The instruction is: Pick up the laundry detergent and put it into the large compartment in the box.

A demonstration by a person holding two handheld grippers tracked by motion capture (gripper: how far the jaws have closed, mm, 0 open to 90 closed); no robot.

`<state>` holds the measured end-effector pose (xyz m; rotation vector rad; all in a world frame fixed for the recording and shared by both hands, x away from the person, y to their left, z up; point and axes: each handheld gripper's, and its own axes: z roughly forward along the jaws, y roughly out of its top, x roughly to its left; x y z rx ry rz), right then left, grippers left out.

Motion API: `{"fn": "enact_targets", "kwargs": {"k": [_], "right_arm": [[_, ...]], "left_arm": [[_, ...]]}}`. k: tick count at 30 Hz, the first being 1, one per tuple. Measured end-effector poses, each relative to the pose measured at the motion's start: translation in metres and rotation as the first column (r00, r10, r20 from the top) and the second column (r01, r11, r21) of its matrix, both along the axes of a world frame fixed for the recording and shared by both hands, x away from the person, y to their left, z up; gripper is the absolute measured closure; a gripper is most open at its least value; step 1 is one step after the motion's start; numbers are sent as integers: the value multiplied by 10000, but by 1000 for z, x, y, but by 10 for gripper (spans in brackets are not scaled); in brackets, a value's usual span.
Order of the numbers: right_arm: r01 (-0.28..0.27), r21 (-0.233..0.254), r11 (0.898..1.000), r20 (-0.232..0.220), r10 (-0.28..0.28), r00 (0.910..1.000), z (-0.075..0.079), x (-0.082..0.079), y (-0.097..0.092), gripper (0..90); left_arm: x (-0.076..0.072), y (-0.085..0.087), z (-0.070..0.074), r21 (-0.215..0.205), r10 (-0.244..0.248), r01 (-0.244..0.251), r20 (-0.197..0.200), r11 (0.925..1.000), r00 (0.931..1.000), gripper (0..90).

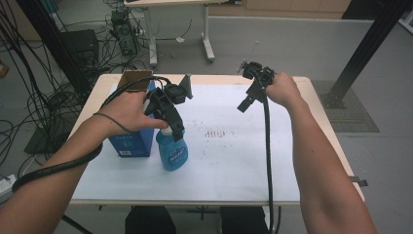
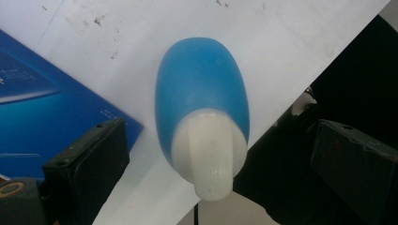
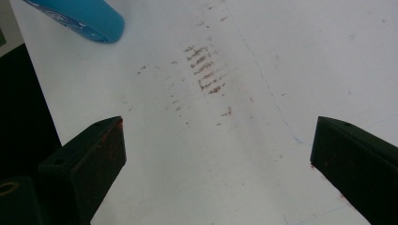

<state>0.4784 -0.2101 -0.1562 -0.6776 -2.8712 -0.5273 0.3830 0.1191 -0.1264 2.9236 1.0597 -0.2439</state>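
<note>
From left to right, a blue box (image 1: 131, 141) stood touching the spray bottle (image 1: 172, 151), over whose white cap the left gripper (image 2: 213, 154) hung spread wide, so a crooked close could topple it, while the right gripper (image 3: 218, 154) gaped empty above brown stains (image 3: 206, 70).

High view overlooks table (image 1: 243, 170) — gripper views close (both downward).
</note>
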Motion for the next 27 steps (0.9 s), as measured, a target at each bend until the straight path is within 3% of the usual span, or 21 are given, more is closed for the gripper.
{"fn": "enact_targets", "kwargs": {"k": [15, 27], "right_arm": [[-8, 48, 10000, -59, 9, 10000, -2, -1, -1, 39], [42, 15, 10000, -125, -41, 9999, -3, -1, 0, 39]], "left_arm": [[-7, -5, -29, 210, 34, -34, 10, 9998, 10000, 52], [-9, -3, -38, 189, 158, -159, 67, 9997, 9999, 58]]}}
